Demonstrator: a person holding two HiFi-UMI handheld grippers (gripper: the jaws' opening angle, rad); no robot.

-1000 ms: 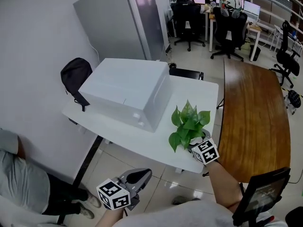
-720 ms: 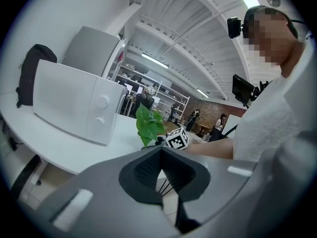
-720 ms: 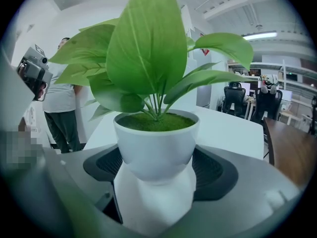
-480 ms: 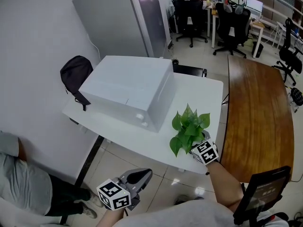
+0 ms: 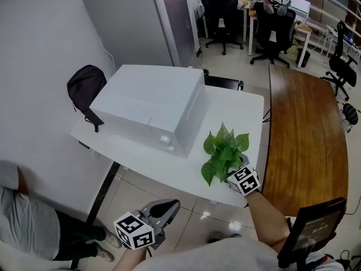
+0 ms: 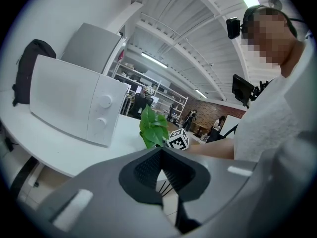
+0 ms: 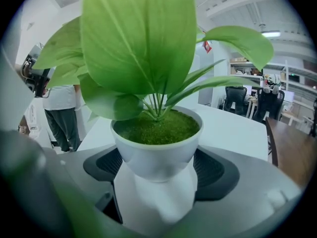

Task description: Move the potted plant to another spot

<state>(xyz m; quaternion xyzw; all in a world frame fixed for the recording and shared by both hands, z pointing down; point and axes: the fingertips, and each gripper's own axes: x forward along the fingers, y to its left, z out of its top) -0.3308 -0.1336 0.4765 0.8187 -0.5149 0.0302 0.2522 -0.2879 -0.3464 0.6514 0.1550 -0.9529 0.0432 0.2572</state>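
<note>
The potted plant (image 5: 225, 151) has broad green leaves and a white pot (image 7: 157, 145). It is at the near right corner of the white table (image 5: 141, 162). My right gripper (image 5: 236, 171) reaches in from the table's near edge, its jaws wide and shut on the pot's sides; in the right gripper view the pot fills the space between the pads of my right gripper (image 7: 157, 167). My left gripper (image 5: 169, 206) hangs below and in front of the table, shut and holding nothing. In the left gripper view, past my left gripper (image 6: 161, 150), the plant (image 6: 152, 128) shows.
A large white microwave (image 5: 152, 106) takes up the table's left half. A black backpack (image 5: 84, 86) hangs at the far left, and a tall grey cabinet (image 5: 141, 21) stands behind. A curved wooden table (image 5: 304, 134) adjoins on the right. A person (image 5: 28, 224) stands at the lower left.
The right gripper and the plant have sunk very slightly at the table's near right corner. The left gripper has kept still.
</note>
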